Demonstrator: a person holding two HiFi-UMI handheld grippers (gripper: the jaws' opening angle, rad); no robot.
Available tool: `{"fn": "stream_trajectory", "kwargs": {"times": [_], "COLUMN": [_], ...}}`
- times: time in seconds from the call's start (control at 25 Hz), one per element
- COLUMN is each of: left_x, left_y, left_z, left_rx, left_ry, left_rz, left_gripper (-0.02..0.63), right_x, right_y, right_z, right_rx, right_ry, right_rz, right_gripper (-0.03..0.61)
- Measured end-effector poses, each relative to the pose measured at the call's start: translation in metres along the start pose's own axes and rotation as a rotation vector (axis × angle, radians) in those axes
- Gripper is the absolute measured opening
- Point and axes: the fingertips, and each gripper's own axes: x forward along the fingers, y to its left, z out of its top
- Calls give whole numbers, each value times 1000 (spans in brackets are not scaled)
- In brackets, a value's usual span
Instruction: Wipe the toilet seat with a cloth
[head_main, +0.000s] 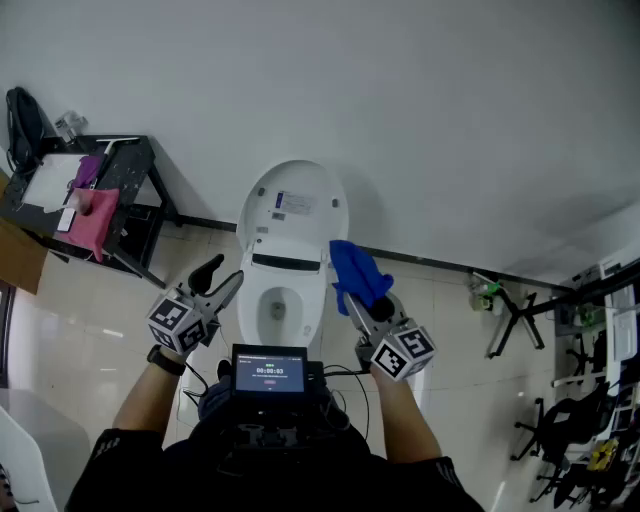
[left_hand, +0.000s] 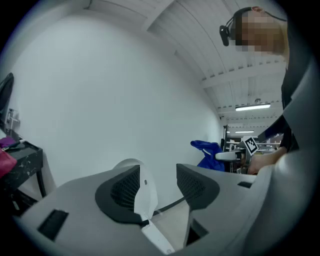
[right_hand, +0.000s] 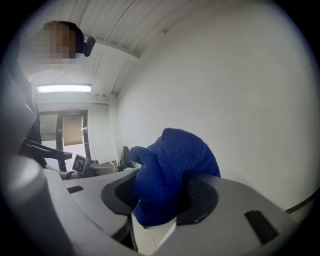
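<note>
Blue cloth (head_main: 358, 272) held over the open toilet (head_main: 292, 210).
My right tool (head_main: 350, 298) pinches the cloth above the bowl's (head_main: 283, 305) right rim; my left tool (head_main: 224, 280) hovers at its left, jaws spread apart.

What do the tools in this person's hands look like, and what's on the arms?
Both the left gripper and right gripper are grey, with black ribbed pads and a cube of black-and-white square markers. Black short sleeves; a black band on the left wrist.

Digits on screen (head_main: 269, 370) too small, toilet lid label (head_main: 290, 203) illegible
</note>
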Motion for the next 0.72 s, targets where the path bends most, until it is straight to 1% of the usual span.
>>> {"fn": "stream_trajectory", "kwargs": {"times": [0.08,0.16,0.36,0.52,0.72], "left_x": [4,6,13,17,25], "left_y": [-3,-3,-1,5,11], "left_z": [3,4,3,-2,-10], "left_rx": [45,62,44,52,39], "left_ry": [16,18,15,30,53], "left_rz": [-4,-4,-8,2,4], "left_gripper": [219,219,219,220,221], "right_x": [3,6,11,18,27], "right_y": [-4,-6,-10,-17,-29], "right_z": [0,0,-2,-6,-14], "right_rx": [-4,-8,-3,-1,-9], "right_ry": [-4,1,23,28,62], "right_rz": [3,7,3,3,-1], "right_gripper": [195,193,195,193,193]}}
